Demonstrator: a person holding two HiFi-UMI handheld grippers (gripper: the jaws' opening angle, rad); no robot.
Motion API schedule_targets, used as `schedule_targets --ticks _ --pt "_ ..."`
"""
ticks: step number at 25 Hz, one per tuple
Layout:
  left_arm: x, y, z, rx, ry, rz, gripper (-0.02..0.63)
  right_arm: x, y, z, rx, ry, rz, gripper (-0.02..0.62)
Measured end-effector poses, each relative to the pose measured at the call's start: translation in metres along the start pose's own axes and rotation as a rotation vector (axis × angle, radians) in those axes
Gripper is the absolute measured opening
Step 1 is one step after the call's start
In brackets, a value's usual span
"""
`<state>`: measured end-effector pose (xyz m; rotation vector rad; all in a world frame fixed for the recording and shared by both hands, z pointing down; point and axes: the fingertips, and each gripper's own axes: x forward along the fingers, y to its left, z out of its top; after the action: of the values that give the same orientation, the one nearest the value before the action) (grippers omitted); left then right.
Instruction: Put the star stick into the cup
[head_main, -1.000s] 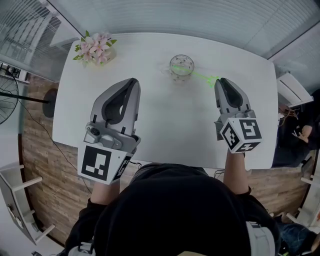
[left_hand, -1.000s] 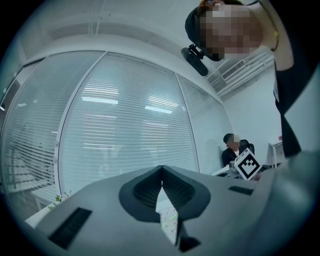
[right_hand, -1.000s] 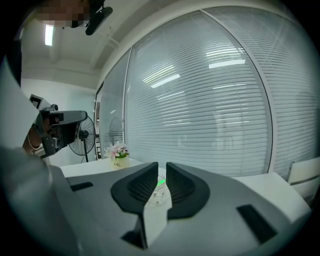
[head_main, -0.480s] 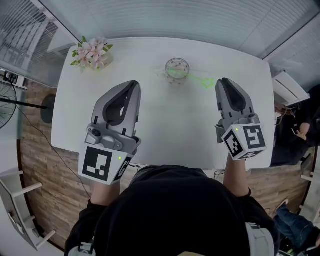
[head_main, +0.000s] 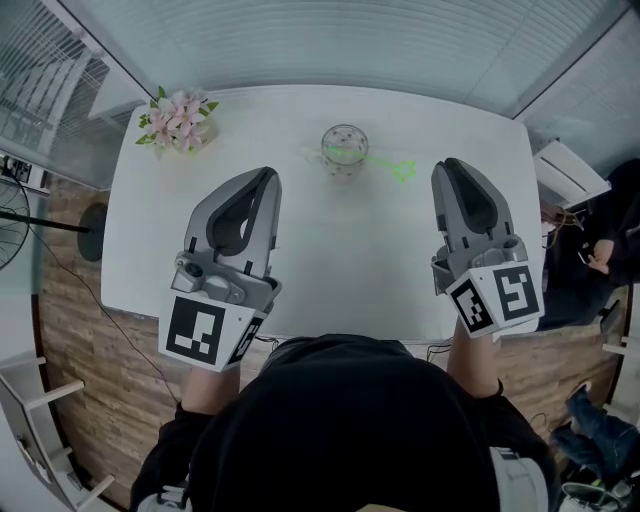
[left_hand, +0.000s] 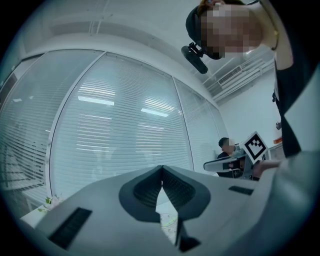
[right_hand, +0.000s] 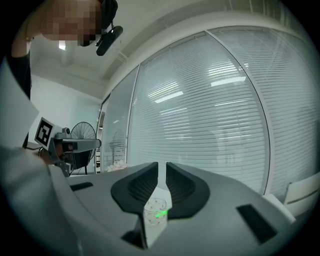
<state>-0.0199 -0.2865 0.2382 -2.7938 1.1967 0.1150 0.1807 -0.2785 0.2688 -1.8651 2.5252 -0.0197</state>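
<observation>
A clear glass cup (head_main: 344, 149) stands at the far middle of the white table (head_main: 340, 250). The green star stick (head_main: 385, 163) has one end in the cup and leans over the rim, its star (head_main: 403, 170) hanging out to the right. My right gripper (head_main: 450, 166) hovers just right of the star, its jaws a narrow slit apart and holding nothing. In the right gripper view the cup (right_hand: 155, 214) with the green stick (right_hand: 161, 214) shows below the right gripper (right_hand: 162, 170). My left gripper (head_main: 266, 176) is shut and empty, left of and nearer than the cup.
A pot of pink flowers (head_main: 180, 118) sits at the table's far left corner. A fan (head_main: 15, 215) stands off the left edge. A white chair (head_main: 566, 174) and a seated person (head_main: 600, 250) are beyond the right edge.
The gap between my right gripper's tips and the star has grown a little. The stick stays leaning in the cup. My left gripper has hardly moved.
</observation>
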Motion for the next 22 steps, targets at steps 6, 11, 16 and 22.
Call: schedule_targets --ticks 6,11,16,22 --pt "0.0 -0.001 -0.001 0.008 0.001 -0.009 0.014 -0.01 0.002 0.022 0.0 -0.048 -0.002 0.055" --pt "0.002 -0.002 0.0 0.005 -0.001 -0.013 0.014 -0.013 0.004 0.029 0.001 -0.066 0.004 0.054" --pt "0.001 -0.001 0.0 0.007 0.0 -0.015 0.014 -0.016 0.007 0.036 -0.002 -0.079 0.01 0.043" --pt "0.001 -0.002 0.001 0.006 -0.001 -0.019 0.014 -0.018 0.009 0.041 -0.004 -0.087 0.013 0.015"
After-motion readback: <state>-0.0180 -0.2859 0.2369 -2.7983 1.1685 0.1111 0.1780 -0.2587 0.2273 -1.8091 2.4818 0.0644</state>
